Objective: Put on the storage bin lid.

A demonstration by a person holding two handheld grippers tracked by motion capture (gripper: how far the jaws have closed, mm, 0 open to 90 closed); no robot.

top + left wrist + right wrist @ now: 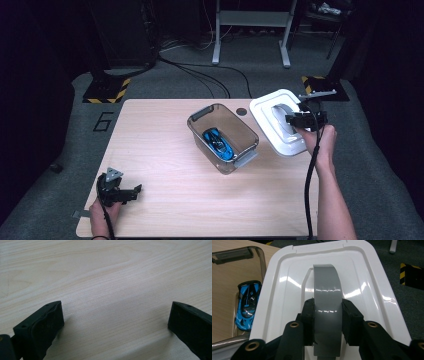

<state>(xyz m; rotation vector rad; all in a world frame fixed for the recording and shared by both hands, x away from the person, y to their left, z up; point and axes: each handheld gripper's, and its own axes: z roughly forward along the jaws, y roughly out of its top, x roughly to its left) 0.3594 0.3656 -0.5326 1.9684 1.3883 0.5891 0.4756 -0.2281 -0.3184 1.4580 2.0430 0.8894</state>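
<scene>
1. A pale wooden worktop is seen from above, with a person's forearms entering from the near edge.
2. A white plastic lid is held at the far right corner of the worktop, tilted and partly past the edge, just beside a clear smoky storage box.
3. The right gripper is clamped on the lid's grey arched handle, one black jaw pressed to each side of it.
4. The handle is judged the best place to take hold: it is raised, narrow and stiff. Its glossy surface looks slippery, so a firm squeeze is called for.
5. The lid is judged light and rigid, but broad, so it may swing or tip about the handle when carried.
6. A blue toy car lies inside the open box, on its floor. It is small and sits below the rim.
7. The left gripper rests low over bare wood at the near left corner, with its jaws wide apart and nothing between them.
8. Open room is found across the left half and the near side of the worktop. The right and far edges are close to the lid, with grey floor beyond, so a slip there could drop it.
9. The box's grey side latches stick out and could catch the lid's rim.
</scene>
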